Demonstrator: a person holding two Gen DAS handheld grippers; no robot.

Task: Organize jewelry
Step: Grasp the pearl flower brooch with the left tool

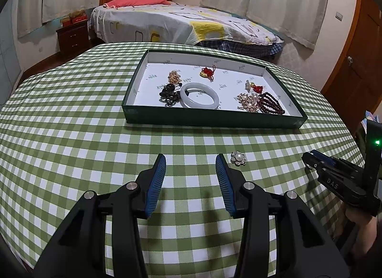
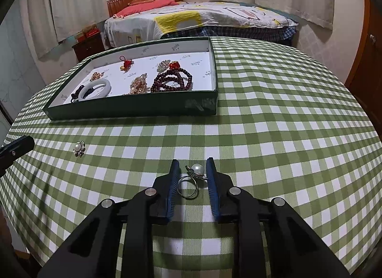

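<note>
Fingers on my right gripper [image 2: 191, 166] sit apart around a pearl ring [image 2: 193, 177]; can't tell whether the pads touch it yet. Left gripper [image 1: 190, 162] is spread wide with bare checkered tablecloth [image 1: 71, 134] between its tips, and a pearl brooch [image 1: 238, 158] just right of the right fingertip. Ahead of both, the green tray [image 1: 210, 118] holds the other jewelry.

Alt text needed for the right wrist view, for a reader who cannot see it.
The right gripper straddles a pearl ring on the green checked tablecloth, fingers open on either side of it. A pearl brooch lies loose to the left, and beyond it a shallow green tray holds a pale bangle, dark red beads and other pieces.
</note>
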